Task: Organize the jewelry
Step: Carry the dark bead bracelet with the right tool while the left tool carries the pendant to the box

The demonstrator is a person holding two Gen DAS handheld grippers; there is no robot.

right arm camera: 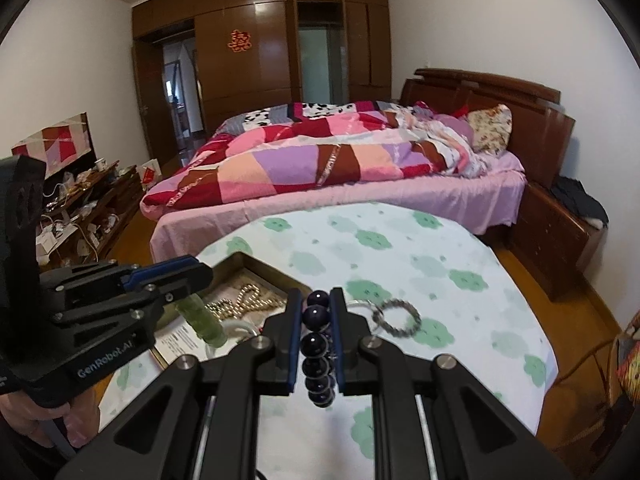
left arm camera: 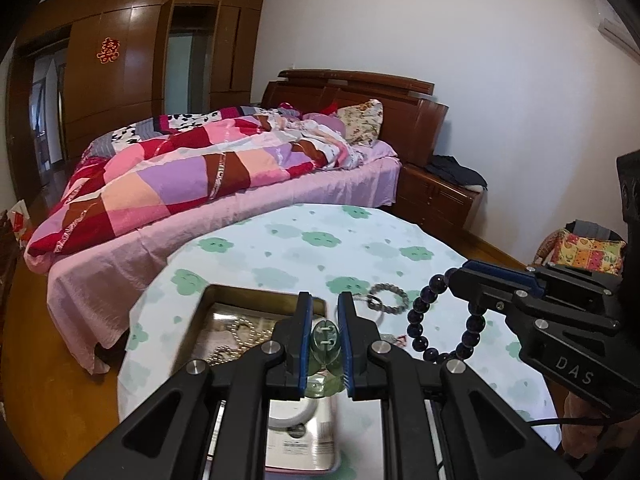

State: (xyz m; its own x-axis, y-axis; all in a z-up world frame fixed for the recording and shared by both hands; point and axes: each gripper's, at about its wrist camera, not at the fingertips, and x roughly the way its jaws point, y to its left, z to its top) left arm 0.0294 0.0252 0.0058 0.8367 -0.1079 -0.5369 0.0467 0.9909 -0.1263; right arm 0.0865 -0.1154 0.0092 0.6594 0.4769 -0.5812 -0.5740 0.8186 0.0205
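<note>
My left gripper is shut on a pale green translucent bangle, held edge-on above an open metal tin. The tin holds a gold bead necklace and a white bangle. To its right, my right gripper is shut on a dark purple bead bracelet, whose loop hangs below the fingers. In the right wrist view the same bracelet sits between the right gripper's pads, with the left gripper and green bangle over the tin. A grey bead bracelet lies on the tablecloth.
The round table has a white cloth with green clouds. Beyond it stands a bed with a patchwork quilt, with a wooden nightstand on the right. A cluttered low cabinet is on the left and a cushioned seat on the right.
</note>
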